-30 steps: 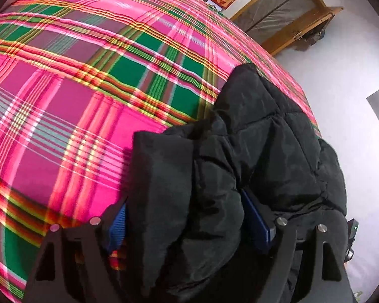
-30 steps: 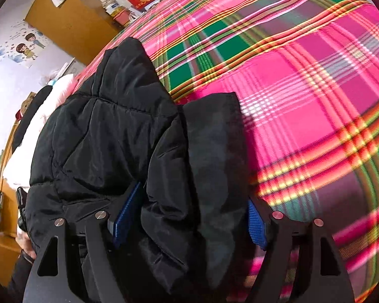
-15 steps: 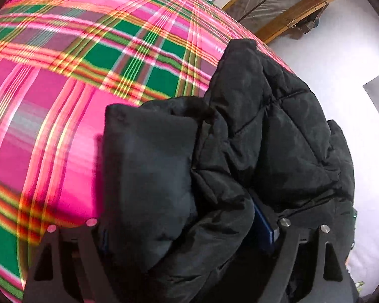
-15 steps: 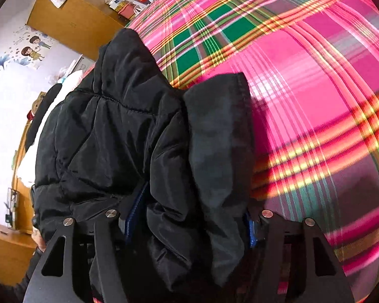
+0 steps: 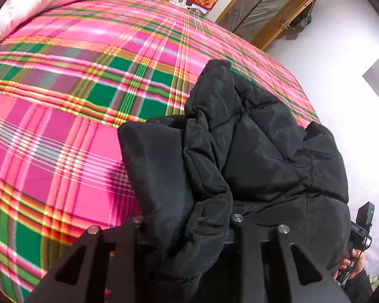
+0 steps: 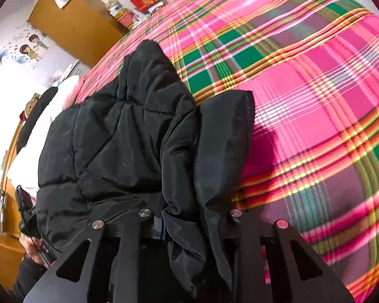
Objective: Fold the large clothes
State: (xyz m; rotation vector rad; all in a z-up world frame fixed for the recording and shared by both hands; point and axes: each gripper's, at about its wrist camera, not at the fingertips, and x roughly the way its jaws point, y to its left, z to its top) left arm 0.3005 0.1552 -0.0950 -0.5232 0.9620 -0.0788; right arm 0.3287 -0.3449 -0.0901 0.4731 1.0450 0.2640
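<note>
A black padded jacket lies bunched on a bed with a pink-and-green plaid cover, a thick fold gathered in each claw. The left claw is closing on the fold between its jaws, bedcover to its left. The right claw closes likewise, plaid spreading to its right.

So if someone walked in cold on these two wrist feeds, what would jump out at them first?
The loud pink, green and yellow plaid bedspread fills most of both views. Against it lies the black puffer jacket, bunched near the bed's edge. Its folds are bunched between the fingers of the left gripper and the right gripper, whose jaws are closing on it.
</note>
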